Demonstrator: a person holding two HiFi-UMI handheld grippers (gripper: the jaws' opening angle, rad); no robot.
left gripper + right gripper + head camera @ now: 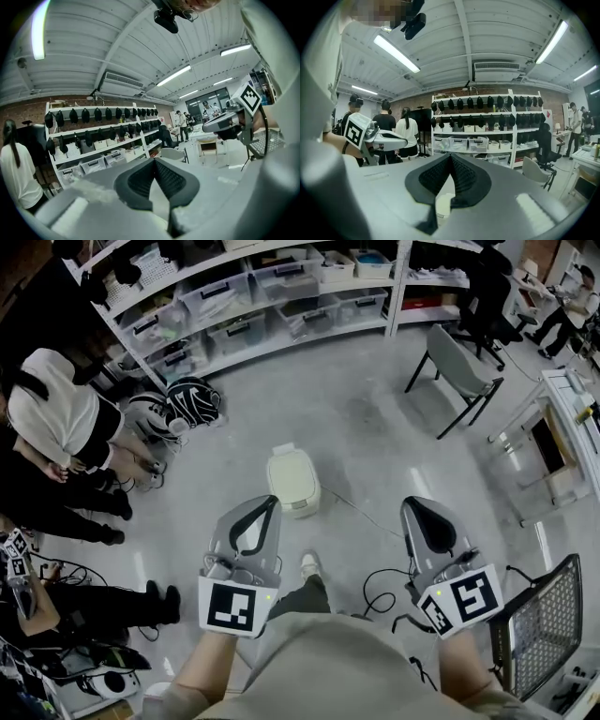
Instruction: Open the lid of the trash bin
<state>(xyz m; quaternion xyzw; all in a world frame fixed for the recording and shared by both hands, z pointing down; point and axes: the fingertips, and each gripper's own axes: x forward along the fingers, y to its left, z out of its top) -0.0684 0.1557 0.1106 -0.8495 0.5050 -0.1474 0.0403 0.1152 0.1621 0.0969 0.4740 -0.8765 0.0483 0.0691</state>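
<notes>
The reach is the step in hand. The cream trash bin (292,481) stands on the grey concrete floor (375,427) with its lid down and untouched. The left gripper (272,505) and right gripper (417,510) hover on the near side of the bin, each with its 2 jaws pressed together on nothing. Next, I judge, 1 gripper must lower to the lid's edge. Beyond the bin run storage shelves (281,296), and to its right stands a grey chair (457,367).

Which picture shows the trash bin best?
The head view. It looks down on the whole bin, so you see its top and its shape. The right gripper view shows only a small pale bit low in the picture, which may be the bin. The left gripper view shows none of it.
</notes>
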